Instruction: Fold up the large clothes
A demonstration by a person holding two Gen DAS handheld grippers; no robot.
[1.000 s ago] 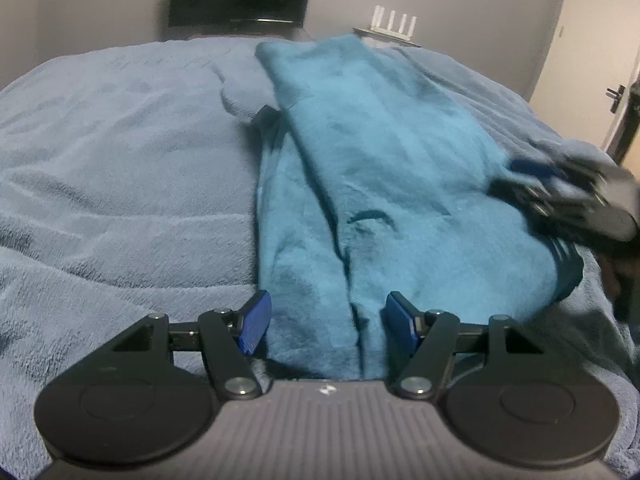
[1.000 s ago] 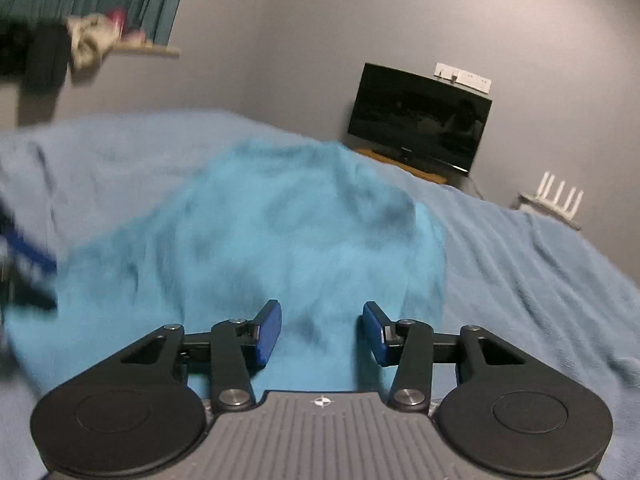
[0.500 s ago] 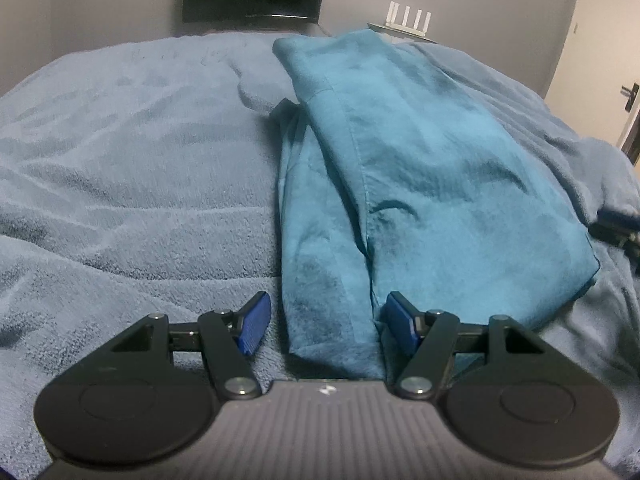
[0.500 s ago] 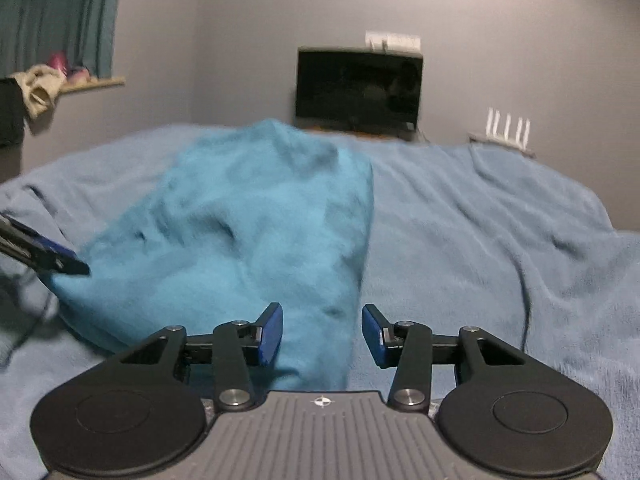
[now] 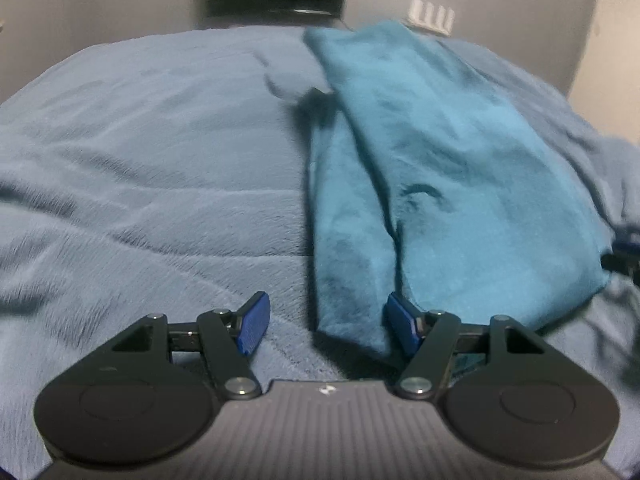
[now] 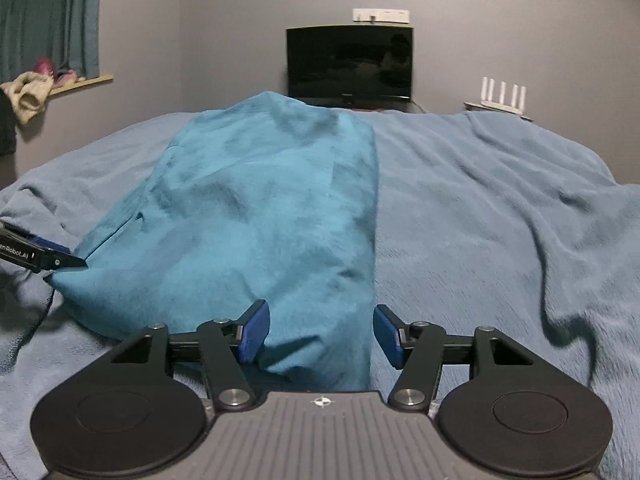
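A teal garment (image 5: 460, 168) lies folded lengthwise on the bed's blue-grey blanket (image 5: 140, 180). My left gripper (image 5: 330, 330) stands open at the garment's near left corner. That corner lies between the fingers, close to the right pad. In the right wrist view the garment (image 6: 256, 216) fills the middle left. My right gripper (image 6: 320, 336) sits at the near right corner with its jaws opening. Cloth lies between the pads without being squeezed. The left gripper (image 6: 72, 262) shows at the garment's far left corner. The right gripper (image 5: 624, 254) peeks in at the right edge.
Rumpled blanket (image 6: 500, 220) spreads to the right of the garment. Beyond the bed stand a dark TV (image 6: 350, 64) and a white router (image 6: 502, 94). A windowsill with bundled clothes (image 6: 28, 88) and a teal curtain (image 6: 48, 20) are at the left.
The right gripper swung away from over the garment to its near right corner, rolled level and widened its jaws. The left gripper stayed at the left corner, still open.
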